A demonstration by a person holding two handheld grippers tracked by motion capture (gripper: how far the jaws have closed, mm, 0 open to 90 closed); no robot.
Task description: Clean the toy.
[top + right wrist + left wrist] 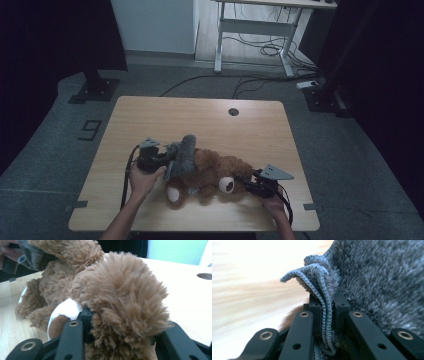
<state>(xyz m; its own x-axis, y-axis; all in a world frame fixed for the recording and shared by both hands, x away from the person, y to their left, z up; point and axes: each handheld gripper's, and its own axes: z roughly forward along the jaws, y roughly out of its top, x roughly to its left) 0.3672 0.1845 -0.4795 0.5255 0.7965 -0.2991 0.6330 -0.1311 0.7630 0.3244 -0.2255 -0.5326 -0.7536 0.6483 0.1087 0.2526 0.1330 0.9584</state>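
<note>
— Draping that grey cloth (183, 154) over the brown plush bear (212, 172) looks like the job in hand – how would you do it well?

— Keep the bear pinned. The right gripper (250, 184) is clamped on a thick tuft of its fur, jaws partway closed around the plush, near the front right of the wooden table (150, 112). That anchor should not slacken.

— And the other one?

— The left gripper (167, 159) has its jaws pinched tight on a folded, stitched edge of the cloth – you can see the layers squeezed between the black pads (339, 307). The cloth rises in a bunch at the bear's left end, touching it. I'd carry that edge across low and slowly, so the pile doesn't drag the toy sideways, and I'd let go once the fabric lies flat.

— Where exactly is the bear?

— Lying on its side, front and centre of the table, between both hands.

— Any boxes, bins, anything to put things in?

— None that I can see – just a round cable hole (233, 111) near the far edge, nothing in it
</note>
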